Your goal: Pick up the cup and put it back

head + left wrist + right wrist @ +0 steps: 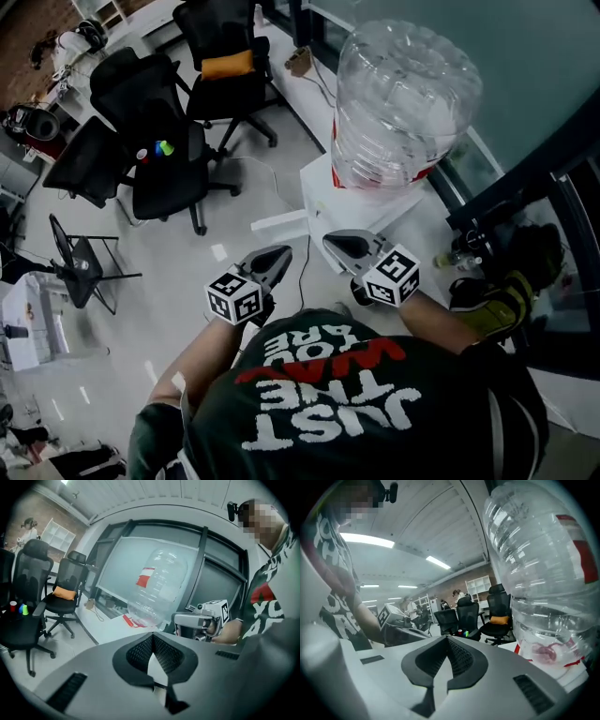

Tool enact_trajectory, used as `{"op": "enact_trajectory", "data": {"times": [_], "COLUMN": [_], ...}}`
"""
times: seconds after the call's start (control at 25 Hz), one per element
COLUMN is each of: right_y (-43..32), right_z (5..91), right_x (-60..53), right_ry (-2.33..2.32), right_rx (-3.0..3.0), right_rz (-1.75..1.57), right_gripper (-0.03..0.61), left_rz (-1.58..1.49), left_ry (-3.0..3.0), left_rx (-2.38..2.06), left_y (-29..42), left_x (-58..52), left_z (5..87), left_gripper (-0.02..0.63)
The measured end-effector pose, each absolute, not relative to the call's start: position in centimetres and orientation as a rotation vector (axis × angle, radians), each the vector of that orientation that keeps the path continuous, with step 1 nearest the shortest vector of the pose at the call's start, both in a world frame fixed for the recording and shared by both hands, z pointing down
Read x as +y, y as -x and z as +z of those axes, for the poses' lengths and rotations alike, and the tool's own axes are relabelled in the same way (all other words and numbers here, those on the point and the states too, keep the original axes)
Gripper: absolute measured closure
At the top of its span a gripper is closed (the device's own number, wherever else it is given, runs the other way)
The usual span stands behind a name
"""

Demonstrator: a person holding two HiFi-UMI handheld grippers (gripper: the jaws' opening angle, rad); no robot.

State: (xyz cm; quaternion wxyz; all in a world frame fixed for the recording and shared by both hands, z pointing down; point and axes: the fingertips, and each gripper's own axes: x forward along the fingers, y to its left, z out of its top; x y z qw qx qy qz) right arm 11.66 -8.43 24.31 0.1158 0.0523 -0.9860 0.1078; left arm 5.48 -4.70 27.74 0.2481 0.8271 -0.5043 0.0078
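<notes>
No cup stands near my grippers. Some small coloured cup-like things (162, 148), red, green and blue, sit on the seat of a black office chair (169, 178) at the left; they also show in the left gripper view (18, 607). My left gripper (281, 253) and right gripper (331, 243) are side by side in front of the person's chest, both pointing toward a water dispenser (361, 202). Both are shut with nothing between the jaws. The left gripper (152, 638) and the right gripper (447, 639) look the same in their own views, pads meeting at the tips.
A large clear water bottle (398, 103) with a red label stands upside down on the white dispenser, close ahead of the right gripper. More black office chairs (220, 66) stand at the back left on the pale floor. A dark window frame (534, 187) runs along the right.
</notes>
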Motion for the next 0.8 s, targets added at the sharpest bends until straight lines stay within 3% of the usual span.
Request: {"op": "enact_trajectory", "data": {"times": [0.56,0.8], "right_y": [-2.4,0.1], "right_z": [33.5,41.7], "right_x": [-8.2,-9.9], "right_ry": [-0.577,-0.611], "right_rx": [-2.729,-2.646], "right_rz": [0.471,0.438], "right_gripper": [0.545,0.545], "left_rz": [0.123,0.056], "left_ry": [-2.373,-2.406], "left_rx": [-1.003,-0.961], "left_y": [4.6,5.7], "left_x": [-5.1,-7.2], "left_z": [36.6,43.0], "left_gripper": [0.615,0.615]}}
